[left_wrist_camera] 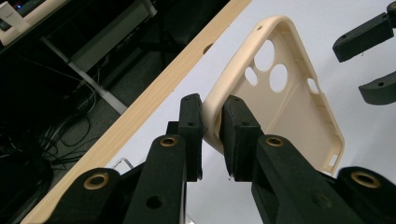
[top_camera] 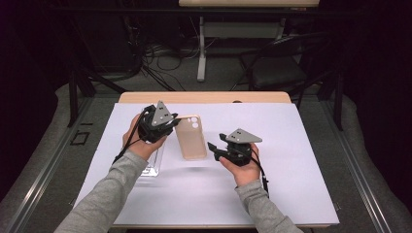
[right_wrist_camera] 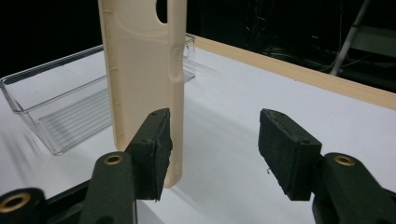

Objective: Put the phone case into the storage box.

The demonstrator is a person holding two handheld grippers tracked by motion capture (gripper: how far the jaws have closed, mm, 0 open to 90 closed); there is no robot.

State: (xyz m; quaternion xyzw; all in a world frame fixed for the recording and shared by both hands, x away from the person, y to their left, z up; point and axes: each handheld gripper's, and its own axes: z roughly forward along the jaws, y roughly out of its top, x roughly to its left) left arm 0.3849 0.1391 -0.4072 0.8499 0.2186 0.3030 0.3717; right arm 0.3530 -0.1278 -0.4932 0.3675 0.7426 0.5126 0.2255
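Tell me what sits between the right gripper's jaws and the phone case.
Nothing: in the right gripper view the right gripper stands open beside the phone case, bare white table between.

Dark room: grey floor (top_camera: 43, 145) (cables trailing), black chair (top_camera: 277, 68) behind the wood-edged table (top_camera: 204, 97).

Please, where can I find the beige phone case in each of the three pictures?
High view: the phone case is at the middle, between the left gripper and the right gripper.
Left gripper view: centre right, its edge pinched by that gripper's jaws.
Right gripper view: upper left, upright, beside the left jaw.
Shared landmark: the table's wooden far edge.
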